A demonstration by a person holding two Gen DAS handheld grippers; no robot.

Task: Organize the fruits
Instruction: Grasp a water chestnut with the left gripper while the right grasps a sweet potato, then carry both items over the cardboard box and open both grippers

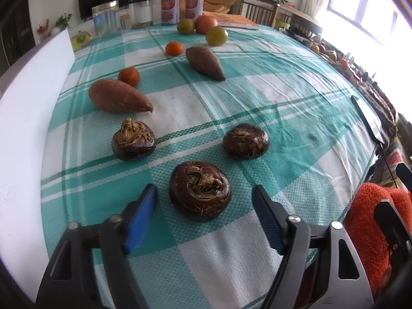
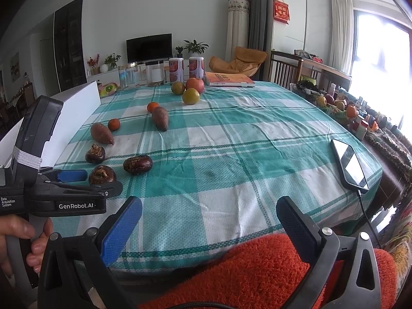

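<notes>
Three dark water chestnuts lie on the checked tablecloth: a near one (image 1: 200, 191), a left one (image 1: 133, 139) and a right one (image 1: 246, 141). Beyond lie two sweet potatoes (image 1: 119, 96) (image 1: 205, 62), two small oranges (image 1: 128, 76) (image 1: 174, 48), and a cluster of two green fruits and a red one (image 1: 205, 24). My left gripper (image 1: 206, 193) is open, its blue pads either side of the near chestnut, apart from it. My right gripper (image 2: 208, 206) is open and empty over the table's near edge. The left gripper shows in the right wrist view (image 2: 77, 182) by the near chestnut (image 2: 102, 175).
A white box (image 1: 31, 128) lines the table's left edge. A phone (image 2: 349, 164) with a cable lies at the right edge. Jars, two cans (image 2: 185, 69) and a book (image 2: 229, 79) stand at the far end. An orange fuzzy cloth (image 2: 257, 270) lies below the right gripper.
</notes>
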